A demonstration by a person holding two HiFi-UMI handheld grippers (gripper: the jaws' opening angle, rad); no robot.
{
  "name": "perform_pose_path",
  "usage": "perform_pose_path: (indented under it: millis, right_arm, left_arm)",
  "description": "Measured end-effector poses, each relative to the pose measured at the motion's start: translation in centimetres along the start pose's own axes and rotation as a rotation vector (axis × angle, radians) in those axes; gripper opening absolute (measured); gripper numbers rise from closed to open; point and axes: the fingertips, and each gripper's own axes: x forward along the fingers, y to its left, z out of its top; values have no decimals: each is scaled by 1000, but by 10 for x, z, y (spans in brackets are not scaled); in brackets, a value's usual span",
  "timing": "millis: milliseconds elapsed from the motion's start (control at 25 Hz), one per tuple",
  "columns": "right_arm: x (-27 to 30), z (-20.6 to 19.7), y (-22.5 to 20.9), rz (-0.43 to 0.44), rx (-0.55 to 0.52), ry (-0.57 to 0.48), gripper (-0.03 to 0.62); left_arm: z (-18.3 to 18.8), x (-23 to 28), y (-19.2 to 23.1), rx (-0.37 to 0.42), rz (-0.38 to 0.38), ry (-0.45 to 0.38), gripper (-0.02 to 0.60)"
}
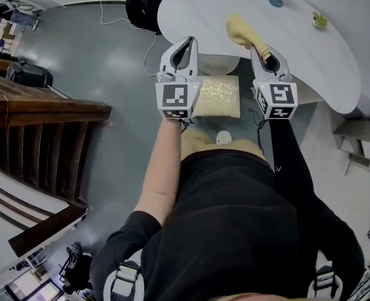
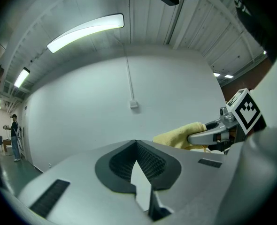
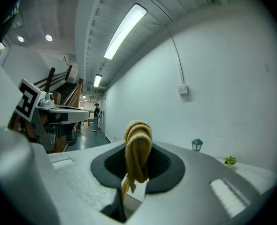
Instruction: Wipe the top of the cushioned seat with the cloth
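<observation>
Cloth (image 1: 243, 30): yellow, bunched into a roll, one end clamped between the fingers (image 3: 169, 165) of the R gripper (image 1: 264, 50). Long axis runs fwd and slightly left from the fingertips. Free end points away from the person, over the edge of the white tabletop (image 1: 197, 5). Contact w/ tabletop: cannot tell. Cloth is apart from the cushioned seat (image 1: 217, 96). Seat: cream, rectangular, lower down between both grippers, far edge at the tabletop rim. L gripper (image 1: 188, 42): fingers (image 2: 152, 163) tips together, nothing between them, held beside the R gripper on the same heading.
</observation>
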Motion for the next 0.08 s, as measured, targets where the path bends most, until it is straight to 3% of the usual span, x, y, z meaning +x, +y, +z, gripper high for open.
perform_pose_path:
  millis: [80]
  right_arm:
    - [-4, 0, 3, -3, -14, 6, 57]
  left_arm:
    - [1, -6, 0, 0, 0, 2, 8]
